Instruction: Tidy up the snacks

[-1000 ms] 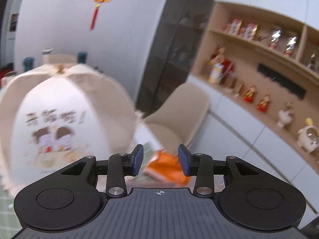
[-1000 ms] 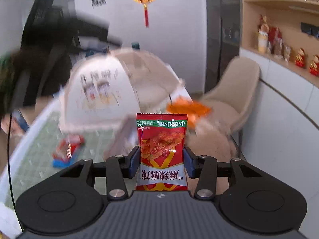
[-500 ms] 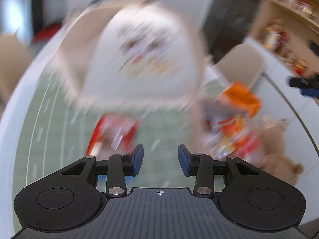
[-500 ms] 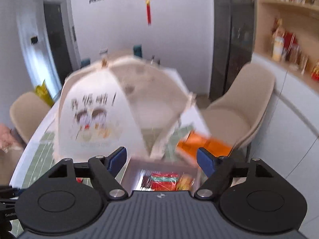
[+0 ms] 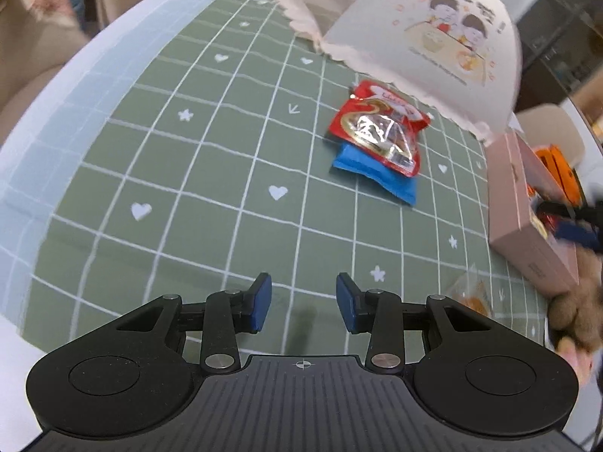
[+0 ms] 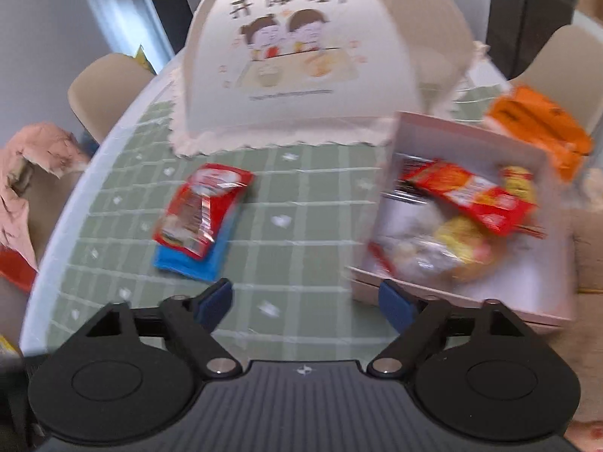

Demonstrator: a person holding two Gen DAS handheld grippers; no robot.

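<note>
Both claws gape over bare green cloth [image 5: 211,173] beside pink box [image 6: 467,143].

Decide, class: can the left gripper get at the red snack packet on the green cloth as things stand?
Probably yes. The left gripper is open and empty, and only bare green cloth lies between it and the red snack packet.

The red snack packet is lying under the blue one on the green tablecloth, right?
Not quite. The red snack packet lies on top of the blue packet, not under it. Both wrist views show the blue one poking out from beneath. They do lie on the green tablecloth.
</note>
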